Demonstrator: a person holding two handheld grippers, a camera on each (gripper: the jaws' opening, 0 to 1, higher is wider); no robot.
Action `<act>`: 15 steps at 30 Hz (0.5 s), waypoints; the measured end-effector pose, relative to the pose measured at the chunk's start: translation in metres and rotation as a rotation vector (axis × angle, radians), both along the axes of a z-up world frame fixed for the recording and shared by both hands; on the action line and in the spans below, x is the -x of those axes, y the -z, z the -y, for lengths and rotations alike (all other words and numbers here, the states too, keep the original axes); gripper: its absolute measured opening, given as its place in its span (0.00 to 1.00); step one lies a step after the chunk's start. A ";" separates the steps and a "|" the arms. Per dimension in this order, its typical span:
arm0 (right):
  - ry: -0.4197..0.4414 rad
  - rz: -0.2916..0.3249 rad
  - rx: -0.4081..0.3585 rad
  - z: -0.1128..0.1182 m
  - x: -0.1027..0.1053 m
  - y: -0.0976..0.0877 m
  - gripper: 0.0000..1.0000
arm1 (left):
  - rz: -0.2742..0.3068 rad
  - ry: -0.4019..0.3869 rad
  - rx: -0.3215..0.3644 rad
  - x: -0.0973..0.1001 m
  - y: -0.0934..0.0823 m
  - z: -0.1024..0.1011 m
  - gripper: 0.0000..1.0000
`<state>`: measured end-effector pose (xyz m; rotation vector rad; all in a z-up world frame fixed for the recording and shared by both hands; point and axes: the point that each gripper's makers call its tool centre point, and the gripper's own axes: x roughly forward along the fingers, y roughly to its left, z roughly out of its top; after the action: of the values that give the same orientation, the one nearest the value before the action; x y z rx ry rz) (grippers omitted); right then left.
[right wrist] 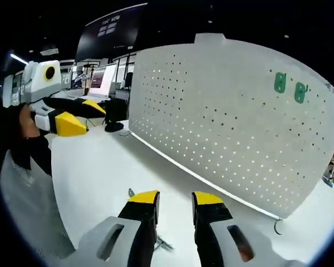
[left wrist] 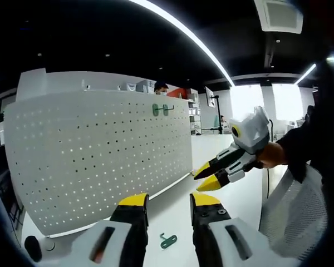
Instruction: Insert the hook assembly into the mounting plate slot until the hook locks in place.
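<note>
A white perforated mounting plate [left wrist: 100, 156] stands upright on the white table [left wrist: 172, 206]. Two green hooks [left wrist: 162, 109] hang near its top edge, seen again as green hooks [right wrist: 289, 87] on the plate [right wrist: 228, 122]. Another green hook [left wrist: 168, 241] lies flat on the table, just beyond my left gripper [left wrist: 170, 201], which is open and holds nothing. My right gripper [right wrist: 175, 198] is open too, above the table, with a thin metal piece [right wrist: 162, 243] lying beside its left jaw. Each gripper appears in the other's view: the right [left wrist: 209, 177] and the left [right wrist: 80, 115].
A white mesh surface [left wrist: 298, 214] borders the table on the person's side, seen also as mesh [right wrist: 22, 211]. A hand [left wrist: 273, 154] holds the right gripper. A small dark hook [right wrist: 277, 227] sits at the plate's base. Monitors [right wrist: 103, 80] and shelves stand beyond the table.
</note>
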<state>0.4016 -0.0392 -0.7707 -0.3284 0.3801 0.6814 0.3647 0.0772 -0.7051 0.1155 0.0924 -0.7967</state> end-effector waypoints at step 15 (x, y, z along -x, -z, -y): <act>-0.170 -0.162 0.194 -0.003 0.021 0.072 0.13 | 0.004 0.005 -0.008 0.002 0.000 0.002 0.29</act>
<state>0.3811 -0.0361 -0.8422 -0.4954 0.5797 0.8428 0.3626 0.0755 -0.7049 0.1251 0.0920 -0.8014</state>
